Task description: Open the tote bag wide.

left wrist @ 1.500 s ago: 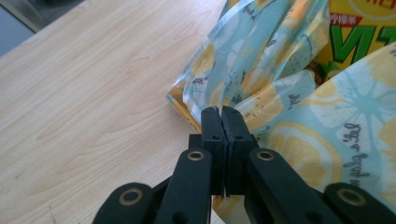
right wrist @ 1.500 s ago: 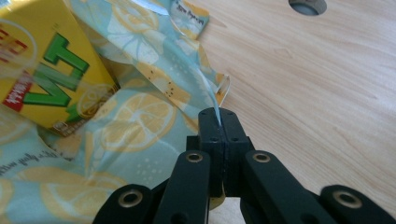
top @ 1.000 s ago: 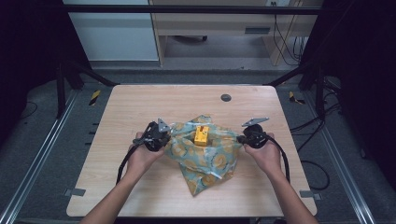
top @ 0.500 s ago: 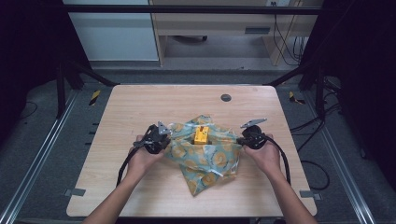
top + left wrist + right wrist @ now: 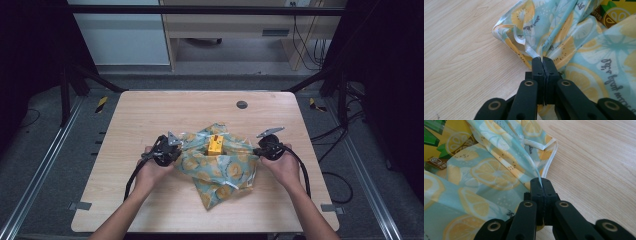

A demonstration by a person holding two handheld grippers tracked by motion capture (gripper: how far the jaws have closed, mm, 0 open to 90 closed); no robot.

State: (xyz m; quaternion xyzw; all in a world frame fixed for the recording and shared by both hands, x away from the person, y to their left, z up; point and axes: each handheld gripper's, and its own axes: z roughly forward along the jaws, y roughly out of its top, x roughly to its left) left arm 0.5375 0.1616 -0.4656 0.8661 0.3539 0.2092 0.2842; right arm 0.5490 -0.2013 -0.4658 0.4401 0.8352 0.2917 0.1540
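Little had shifted since the earlier frames: both hands sat nearly where they had been, with the lemon-print cloth gathered a touch more tightly between them around the yellow carton.

That cloth looked thin, light and limp, likely a little slick, so it would probably slide out of a shallow pinch; its bound white edge and bunched corners seemed the safest places to grip. By contrast the carton appeared stiff and light, apt to tip if the fabric under it were tugged unevenly.

On the left gripper, the jaws were fully closed, with a folded corner of the cloth pinched at their tips and the rest fanning out ahead and to their right. Those of the right gripper were pressed together too, clamping a thin pleat of fabric that rose straight from the tips, the carton lying beyond to their left above the wooden table.
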